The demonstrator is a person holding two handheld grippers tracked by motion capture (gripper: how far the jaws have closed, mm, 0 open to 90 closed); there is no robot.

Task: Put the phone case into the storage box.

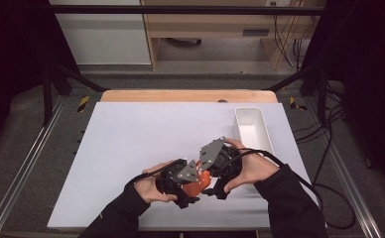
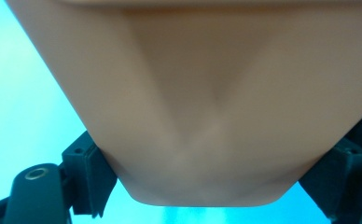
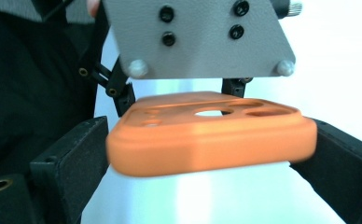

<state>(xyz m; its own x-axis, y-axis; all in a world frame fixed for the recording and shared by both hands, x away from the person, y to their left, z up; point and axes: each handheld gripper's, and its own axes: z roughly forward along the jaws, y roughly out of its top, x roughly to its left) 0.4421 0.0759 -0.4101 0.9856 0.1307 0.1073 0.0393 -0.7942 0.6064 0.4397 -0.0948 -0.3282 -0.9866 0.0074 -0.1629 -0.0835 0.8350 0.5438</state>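
Thing in hand: an orange phone case (image 1: 196, 184) is held between the two grippers, low in the high view, just right of centre and above the white bench (image 1: 131, 148).
Left gripper (image 1: 188, 191): its jaws are seen closed against the two sides of the case in the left gripper view, where the case's smooth surface (image 2: 207, 116) fills the middle and top of the frame.
Right gripper (image 1: 211, 184): its jaws are pressed on the two short edges of the case (image 3: 212, 140) at the centre of the right gripper view; the camera cut-outs are seen on the upper face.
Step judged: a handover or re-grip from one gripper to the other, with the case shared by both for now.
How it is done well: one grip should be kept firm until the other is proven; the release should be slow, since the soft case may bow or spring out.
Alignment: the case should be kept level so that neither pair of jaws twists it.
Nearby: a white tray (image 1: 252, 130) stands at the right of the high view, apart from the grippers.
Risk: the grey plate (image 3: 193, 37) of the left gripper hangs close above the case, so a collision should be avoided.
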